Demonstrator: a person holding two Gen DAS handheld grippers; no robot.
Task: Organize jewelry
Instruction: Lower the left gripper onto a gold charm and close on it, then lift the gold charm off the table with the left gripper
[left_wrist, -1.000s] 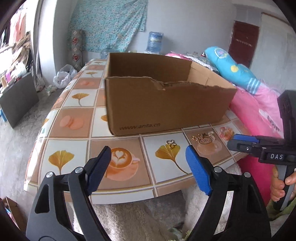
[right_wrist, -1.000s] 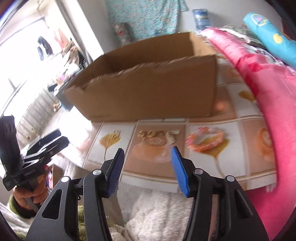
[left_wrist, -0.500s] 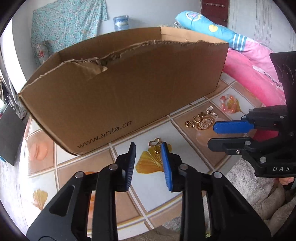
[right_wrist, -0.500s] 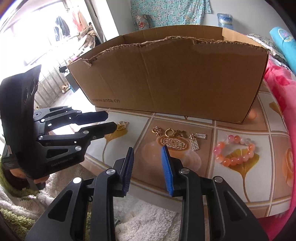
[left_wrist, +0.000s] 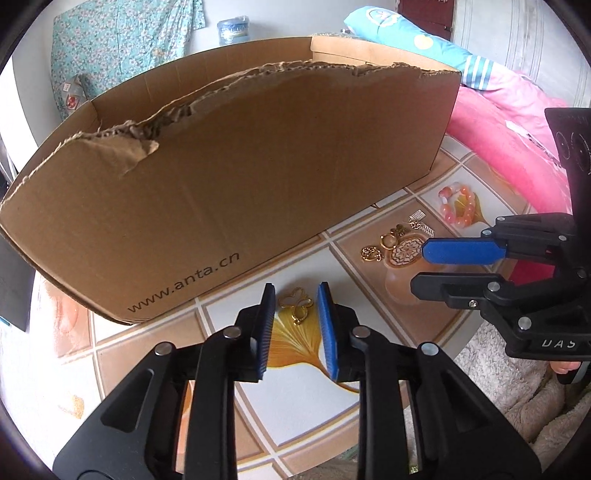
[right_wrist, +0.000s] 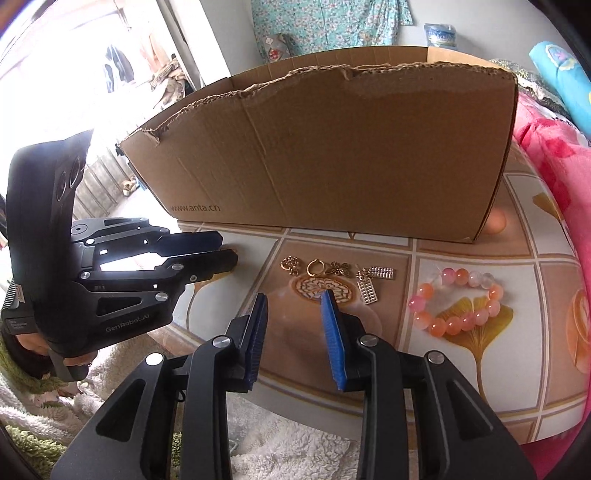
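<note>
A gold butterfly-shaped pendant (left_wrist: 297, 304) lies on the tiled tabletop (left_wrist: 295, 398) in front of a cardboard box (left_wrist: 258, 166). My left gripper (left_wrist: 295, 299) straddles it and its jaws are closing; the blue pads stand just clear of the pendant on either side. My right gripper (right_wrist: 294, 297) hovers open and holds nothing, just short of a round filigree pendant (right_wrist: 314, 288). Behind that pendant lies a row of small gold charms (right_wrist: 316, 266) and silver abacus charms (right_wrist: 369, 290). A pink and orange bead bracelet (right_wrist: 458, 302) lies to their right.
The box (right_wrist: 332, 155) is tall, with a torn rim, and stands close behind the jewelry. A pink quilt (left_wrist: 517, 140) borders the table on the right. A white fluffy blanket (right_wrist: 295, 443) hangs below the near table edge. The other gripper (right_wrist: 227, 249) sits close on the left.
My left gripper came in toward the box and sank over the gold pendant, its jaws narrowing from wide apart. The right gripper's jaws narrowed early on, and the jewelry now looks nearer in its view.
</note>
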